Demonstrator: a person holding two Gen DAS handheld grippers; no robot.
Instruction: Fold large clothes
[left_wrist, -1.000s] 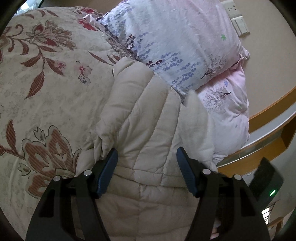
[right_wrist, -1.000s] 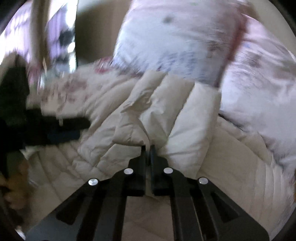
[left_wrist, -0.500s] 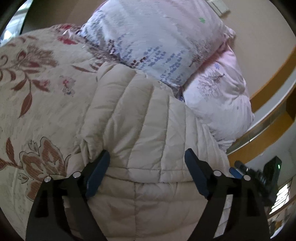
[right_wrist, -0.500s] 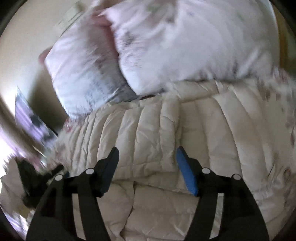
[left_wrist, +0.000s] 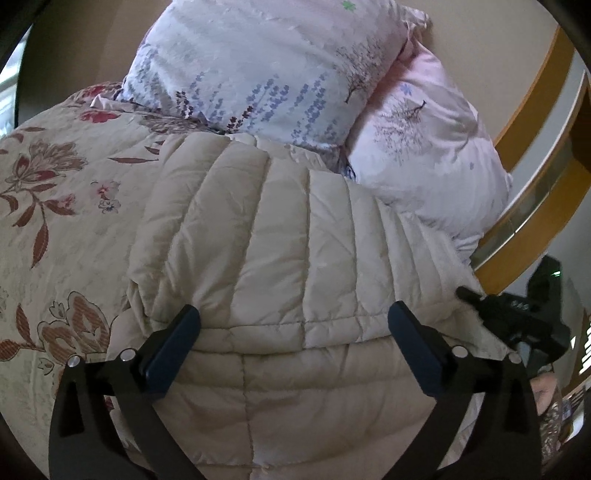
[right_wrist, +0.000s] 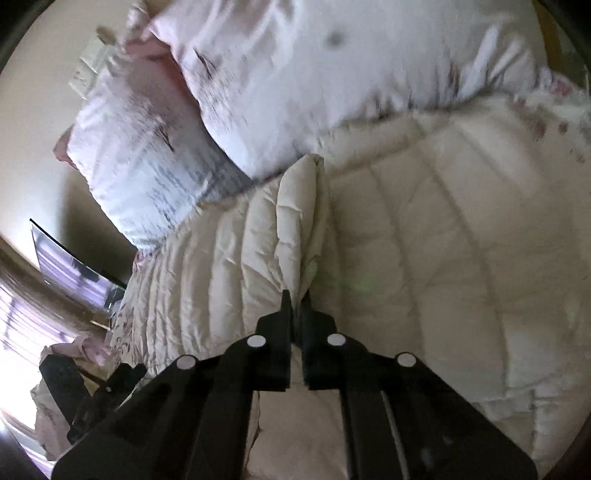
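Note:
A cream quilted puffer jacket (left_wrist: 280, 243) lies on the bed, its upper part folded over the lower part. My left gripper (left_wrist: 295, 328) is open, its blue-padded fingers (left_wrist: 173, 343) spread wide over the jacket's folded edge, holding nothing. My right gripper (right_wrist: 295, 301) is shut on a raised fold of the jacket (right_wrist: 299, 221), which stands up as a ridge in front of the jaws. The right gripper also shows at the right edge of the left wrist view (left_wrist: 517, 317), at the jacket's side.
Two pale floral pillows (left_wrist: 258, 70) (left_wrist: 428, 147) lie against the wall behind the jacket. A floral quilt (left_wrist: 55, 192) covers the bed to the left. A wooden bed frame edge (left_wrist: 528, 206) runs along the right. A dark screen (right_wrist: 70, 266) stands at the far left.
My right gripper opened, let go of the jacket, swung round, and has now shut on a fold at the jacket's side. My left gripper stayed open and shifted toward the pillows.

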